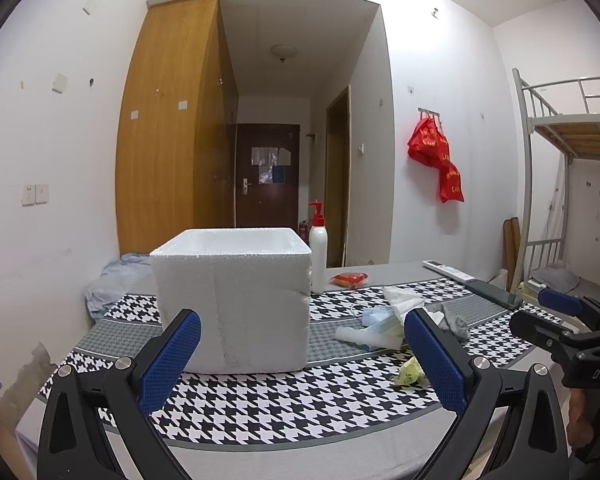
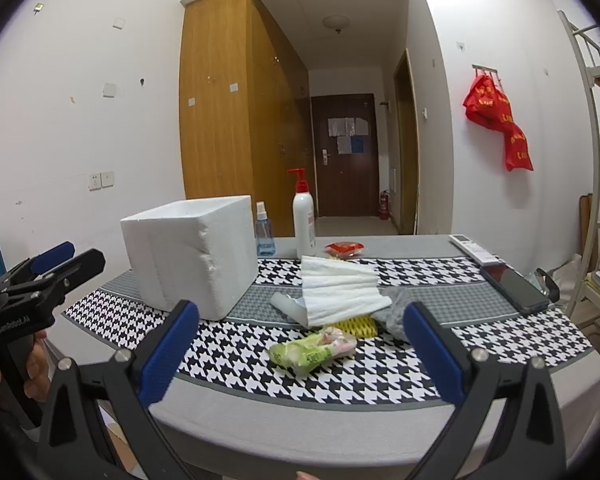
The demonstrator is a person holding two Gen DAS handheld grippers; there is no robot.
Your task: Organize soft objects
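A white foam box (image 1: 232, 300) (image 2: 192, 252) stands open-topped on the table's left half. Right of it lies a heap of soft things: a white folded cloth (image 2: 340, 288), a grey sock (image 2: 396, 312), a yellow foam net (image 2: 358, 326), a green crumpled wrapper (image 2: 312, 350) (image 1: 410, 372) and blue-white face masks (image 1: 380, 320). My left gripper (image 1: 300, 356) is open and empty, just in front of the box. My right gripper (image 2: 300, 356) is open and empty, just short of the green wrapper.
A houndstooth runner (image 2: 260, 372) covers the grey table. At the back stand a white pump bottle (image 2: 304, 220) and a blue spray bottle (image 2: 265, 232), with a red packet (image 2: 344, 248). A remote (image 2: 472, 248) and a phone (image 2: 514, 286) lie at right. A bunk bed (image 1: 572, 140) stands right.
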